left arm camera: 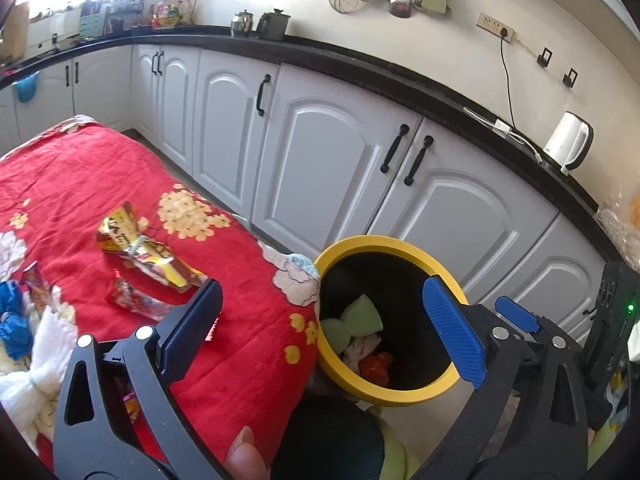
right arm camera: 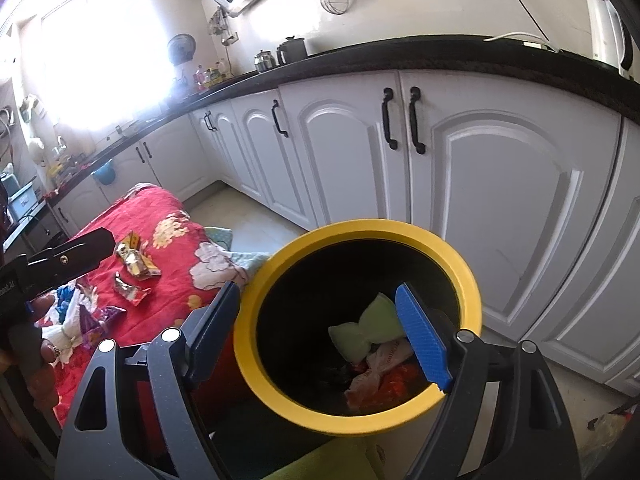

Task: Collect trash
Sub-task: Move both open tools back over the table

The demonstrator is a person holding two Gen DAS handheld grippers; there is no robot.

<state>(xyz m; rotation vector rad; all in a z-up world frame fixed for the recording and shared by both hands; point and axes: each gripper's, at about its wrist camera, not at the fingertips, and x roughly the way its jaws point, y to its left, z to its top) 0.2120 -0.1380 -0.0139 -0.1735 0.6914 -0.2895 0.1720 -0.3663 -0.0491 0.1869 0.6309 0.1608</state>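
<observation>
A yellow-rimmed black bin stands on the floor beside a table with a red floral cloth. In the bin lie a pale green sponge and crumpled wrappers. On the cloth lie a yellow-brown snack wrapper and a smaller red wrapper. My left gripper is open and empty, over the table edge and the bin. My right gripper is open and empty above the bin's mouth.
White cabinets with black handles run behind the bin under a black counter. A white kettle stands on it. A white cloth and blue item lie on the table's near left. Purple wrappers lie there too.
</observation>
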